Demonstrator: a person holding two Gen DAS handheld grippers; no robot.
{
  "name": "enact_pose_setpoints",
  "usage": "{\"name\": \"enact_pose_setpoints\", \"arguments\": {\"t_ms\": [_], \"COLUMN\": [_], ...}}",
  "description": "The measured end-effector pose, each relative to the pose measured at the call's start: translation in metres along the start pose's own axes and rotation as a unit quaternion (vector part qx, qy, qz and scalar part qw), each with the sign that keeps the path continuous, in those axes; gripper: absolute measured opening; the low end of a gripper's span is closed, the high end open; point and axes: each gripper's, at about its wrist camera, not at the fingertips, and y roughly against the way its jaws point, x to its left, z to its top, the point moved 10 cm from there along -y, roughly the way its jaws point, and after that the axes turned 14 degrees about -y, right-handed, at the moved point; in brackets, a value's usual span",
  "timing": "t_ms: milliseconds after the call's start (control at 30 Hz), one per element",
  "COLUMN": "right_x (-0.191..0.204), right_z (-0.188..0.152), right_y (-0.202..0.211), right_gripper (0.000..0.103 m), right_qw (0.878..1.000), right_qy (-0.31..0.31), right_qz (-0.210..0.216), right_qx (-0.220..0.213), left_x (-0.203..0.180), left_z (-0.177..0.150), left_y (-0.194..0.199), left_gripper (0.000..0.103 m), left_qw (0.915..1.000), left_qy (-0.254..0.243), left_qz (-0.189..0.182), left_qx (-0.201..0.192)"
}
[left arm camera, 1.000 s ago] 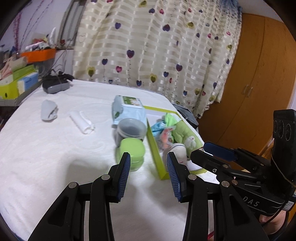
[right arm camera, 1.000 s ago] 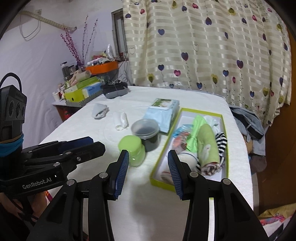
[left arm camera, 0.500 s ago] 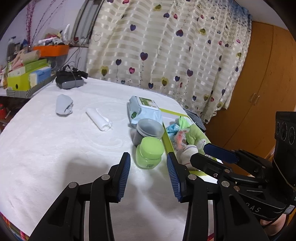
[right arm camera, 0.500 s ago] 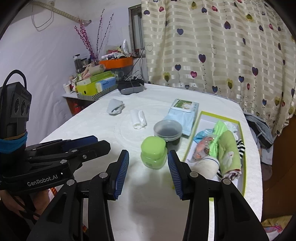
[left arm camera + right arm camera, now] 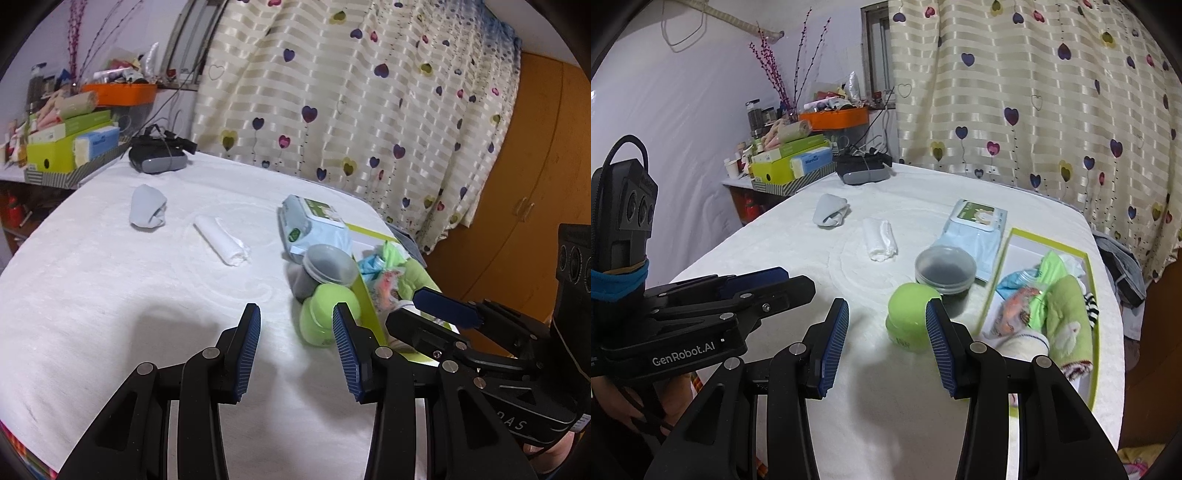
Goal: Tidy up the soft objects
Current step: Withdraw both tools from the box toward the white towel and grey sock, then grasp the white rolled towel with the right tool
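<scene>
Between the blue-padded jaws of both tools, nothing is being held: the left gripper (image 5: 296, 343) and the right gripper (image 5: 885, 339) are hanging open and empty above the white-covered bench (image 5: 783, 251), side by side, each showing at the edge of the other's view. Just beyond the right gripper's tips, a green lidded jar (image 5: 910, 314) is standing beside a grey-lidded tub (image 5: 945, 267), with a pack of wet wipes (image 5: 975, 229) lying behind them. To the right, a shallow green-rimmed box (image 5: 1049, 236) is already holding a crowded row of soft things: a green towel roll (image 5: 1065, 321), a striped piece (image 5: 1089, 302), a cream sock (image 5: 1019, 341) and several bright bits too tangled to name. Sorting appears to be well along, judging by that box, yet two items are still waiting out on the bench, well apart from it: a white rolled cloth (image 5: 881, 240) and, farther off, a grey balled sock (image 5: 830, 210). Room seems to be remaining at the box's far end. Beyond the bench, a heart-print curtain (image 5: 1052, 92) is hanging.
</scene>
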Motion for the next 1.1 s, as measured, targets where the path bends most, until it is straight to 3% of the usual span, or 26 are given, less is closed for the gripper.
{"name": "enact_pose_setpoints", "arguments": {"t_ms": [600, 1100], "right_x": [0.042, 0.057], "right_z": [0.026, 0.058], "right_y": [-0.060, -0.126], "right_gripper": [0.045, 0.045], "right_qw": [0.998, 0.994], "right_qy": [0.039, 0.069], "right_qz": [0.024, 0.025], "right_qx": [0.031, 0.083], "left_x": [0.077, 0.138], "left_z": [0.004, 0.010], "left_y": [-0.018, -0.029], "left_gripper": [0.040, 0.040], "left_qw": [0.9983, 0.9949], "left_qy": [0.030, 0.032], "left_qz": [0.049, 0.092], "left_qx": [0.008, 0.026]}}
